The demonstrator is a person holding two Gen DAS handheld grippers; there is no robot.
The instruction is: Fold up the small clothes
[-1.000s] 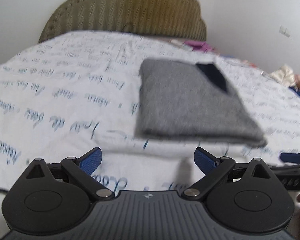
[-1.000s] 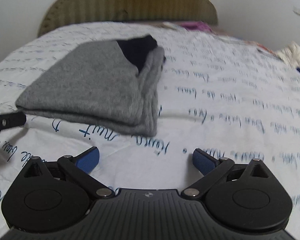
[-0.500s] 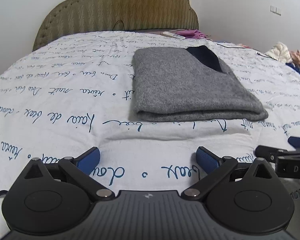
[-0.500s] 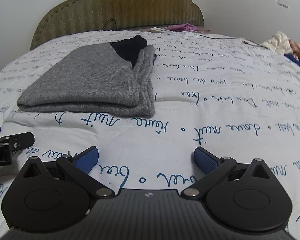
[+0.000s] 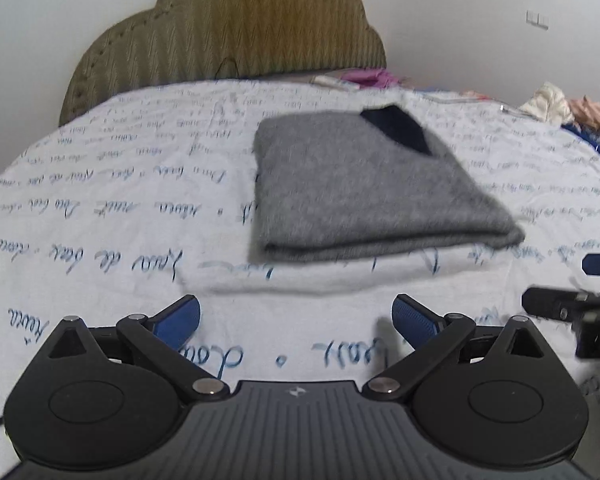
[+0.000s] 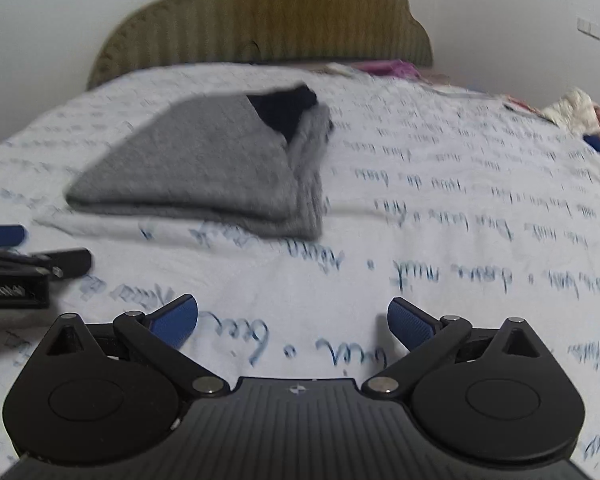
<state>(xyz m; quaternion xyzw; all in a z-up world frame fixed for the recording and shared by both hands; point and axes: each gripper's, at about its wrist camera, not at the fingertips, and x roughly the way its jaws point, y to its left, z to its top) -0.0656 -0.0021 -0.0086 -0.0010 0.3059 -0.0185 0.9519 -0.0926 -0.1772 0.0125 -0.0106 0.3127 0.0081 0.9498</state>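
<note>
A grey knit sweater (image 5: 364,188) with a dark navy neck patch lies folded into a flat rectangle on the white bedspread (image 5: 112,208). My left gripper (image 5: 296,320) hovers open just short of its near edge, nothing between the blue pads. In the right wrist view the same sweater (image 6: 216,168) lies ahead and to the left. My right gripper (image 6: 292,318) is open over bare bedspread (image 6: 440,208), clear of the cloth. Each gripper's tip shows in the other's view: the right gripper (image 5: 580,292) at the right edge, the left gripper (image 6: 20,256) at the left edge.
An olive padded headboard (image 5: 228,28) and white wall close the far end of the bed. Pink items (image 5: 364,77) lie near the headboard. A heap of cream and peach clothes (image 5: 560,106) sits at the far right, with dark blue fabric beside it.
Both grippers have drawn back and lifted a little from the folded sweater, staying open. The sweater itself lies as before.
</note>
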